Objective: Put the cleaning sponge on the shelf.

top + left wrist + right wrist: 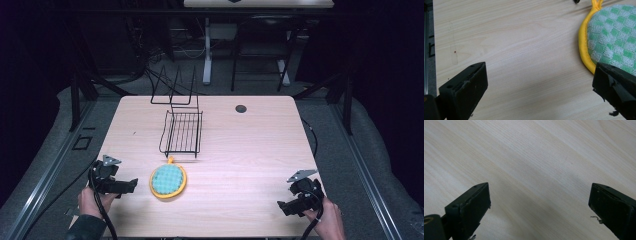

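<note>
a round green-checked potholder [169,181] with yellow trim lies on the wooden table [240,150], just below a black wire rack [182,133]. the left gripper [131,185], jaws spread, sits just beside it; the right gripper [283,207], jaws spread, stays well apart.

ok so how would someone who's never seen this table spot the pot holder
Start at the black wire rack standing in the middle of the wooden table. Just in front of its near edge, beside the left gripper, lies the pot holder: a flat oval pad, green-and-white checked with a yellow rim and loop, the only soft, coloured thing there.
</note>
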Demonstrator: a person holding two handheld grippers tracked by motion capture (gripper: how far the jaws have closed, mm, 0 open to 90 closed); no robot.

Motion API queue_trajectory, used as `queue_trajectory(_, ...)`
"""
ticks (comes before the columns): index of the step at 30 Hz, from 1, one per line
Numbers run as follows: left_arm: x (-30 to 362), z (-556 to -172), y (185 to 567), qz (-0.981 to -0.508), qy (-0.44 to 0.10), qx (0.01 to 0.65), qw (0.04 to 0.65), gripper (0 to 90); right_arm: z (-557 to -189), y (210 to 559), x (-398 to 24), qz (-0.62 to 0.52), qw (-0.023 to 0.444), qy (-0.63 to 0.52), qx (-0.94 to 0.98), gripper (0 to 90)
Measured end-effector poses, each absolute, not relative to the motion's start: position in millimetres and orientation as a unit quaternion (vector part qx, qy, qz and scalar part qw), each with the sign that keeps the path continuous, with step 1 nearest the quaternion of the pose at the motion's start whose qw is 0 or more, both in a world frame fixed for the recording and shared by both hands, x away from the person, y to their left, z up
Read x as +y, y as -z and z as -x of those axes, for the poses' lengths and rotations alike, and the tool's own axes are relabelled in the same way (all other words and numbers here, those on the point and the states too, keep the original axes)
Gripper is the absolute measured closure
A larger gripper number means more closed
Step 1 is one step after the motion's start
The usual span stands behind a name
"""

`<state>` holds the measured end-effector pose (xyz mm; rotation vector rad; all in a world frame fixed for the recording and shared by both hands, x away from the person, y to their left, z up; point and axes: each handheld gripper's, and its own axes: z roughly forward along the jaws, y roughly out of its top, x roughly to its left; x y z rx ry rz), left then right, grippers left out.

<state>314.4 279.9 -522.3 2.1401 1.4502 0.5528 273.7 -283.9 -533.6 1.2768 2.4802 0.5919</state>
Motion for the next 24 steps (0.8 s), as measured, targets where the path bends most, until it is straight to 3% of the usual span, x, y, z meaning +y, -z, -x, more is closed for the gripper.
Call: queue_trajectory(24,280.2,-314.3,521.0,-0.784,-0.204,0.532,0.247,0.1,-274.2,533.6,-284.8,-0.441,0.144,-0.204,0.862,3.5)
